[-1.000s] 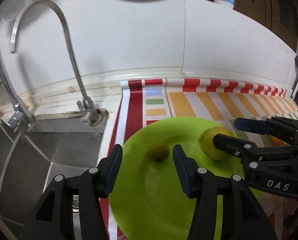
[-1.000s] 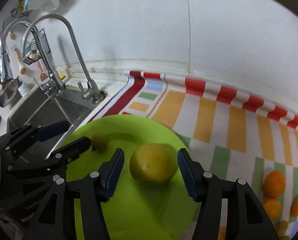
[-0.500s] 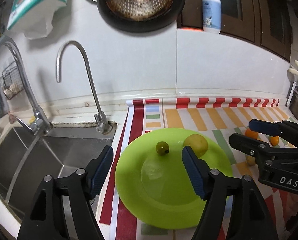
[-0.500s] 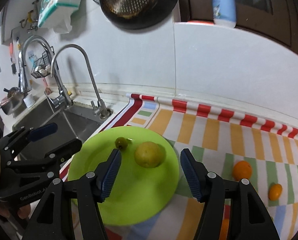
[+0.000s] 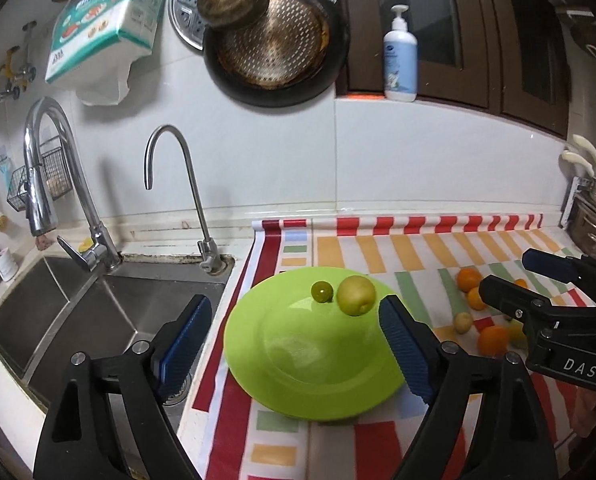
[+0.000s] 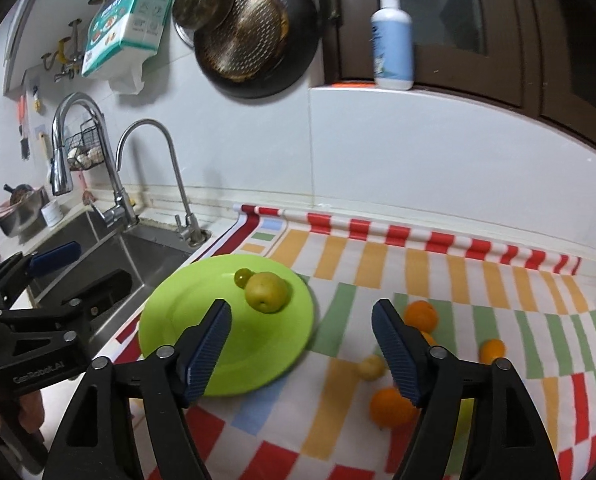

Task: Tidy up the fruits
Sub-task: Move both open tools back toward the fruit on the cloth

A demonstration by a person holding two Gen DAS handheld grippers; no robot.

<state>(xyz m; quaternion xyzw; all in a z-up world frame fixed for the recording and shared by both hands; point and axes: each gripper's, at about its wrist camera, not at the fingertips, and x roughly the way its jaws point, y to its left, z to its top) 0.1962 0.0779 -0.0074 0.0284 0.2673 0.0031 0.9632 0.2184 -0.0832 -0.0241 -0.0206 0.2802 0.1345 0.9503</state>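
Two fruits are on the lime-green plate (image 6: 186,344) so far: a yellow-green pear-like fruit (image 6: 267,292) and a small green round one (image 6: 242,277), touching or nearly so, both at the plate's far edge. Plate sits at the left end of the striped mat (image 6: 418,268), just beside the sink (image 5: 98,312).

Remaining fruit is loose on the mat's right half: oranges (image 6: 390,402), more of them (image 6: 420,316) further back, one small pale yellow fruit (image 6: 372,367) nearest the plate. Some are partly hidden behind the right finger.

Left gripper (image 5: 294,340): jaws wide apart, holding nothing, hovering above the plate's near side. Right gripper (image 6: 302,350): jaws also wide apart, empty, above the gap between plate and the loose fruit.

Judgement: sorting is early, most pieces not yet plated. Next likely pick is on the right side, probably the pale fruit or the near orange.

Handling notes:
- Oranges: light, firm, round, waxy skin. Will roll if nudged. Straddle at the widest girth, pads on opposite sides, close centred.
- Small pale fruit: low and narrow, so come down close to the mat or the pads skid over the top.
- Pear-type: probably bruises, so squeeze moderately.
- Plate surface looks glossy, so anything set down can roll. Release low, near the fruit already there but not on it.
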